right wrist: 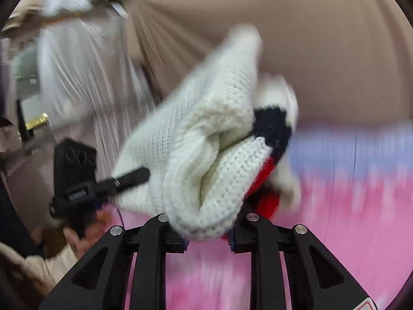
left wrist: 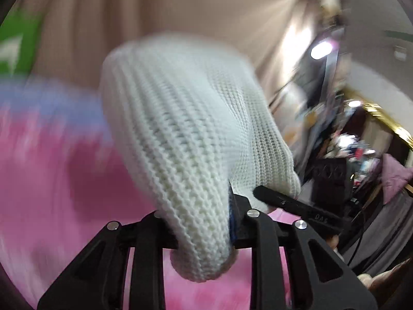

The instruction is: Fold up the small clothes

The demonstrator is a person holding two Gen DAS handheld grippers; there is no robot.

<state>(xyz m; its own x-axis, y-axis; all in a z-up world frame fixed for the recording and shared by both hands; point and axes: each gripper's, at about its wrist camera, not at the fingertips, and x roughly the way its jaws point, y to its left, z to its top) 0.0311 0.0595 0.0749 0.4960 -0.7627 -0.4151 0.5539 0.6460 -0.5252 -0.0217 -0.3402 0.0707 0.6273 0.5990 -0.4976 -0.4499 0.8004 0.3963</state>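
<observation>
Left tool (left wrist: 204, 232) clamped on a bunched fold of the cream ribbed knit garment (left wrist: 185, 129) — cloth fills the gap between its fingers. Right tool (right wrist: 206, 228) likewise closed on the same knit (right wrist: 196, 160), at an edge with navy and red stripes (right wrist: 271, 139). Garment hangs lifted between both tools, above the blurred pink surface (left wrist: 51, 180). Beige curtain (right wrist: 322, 51) behind the garment.
</observation>
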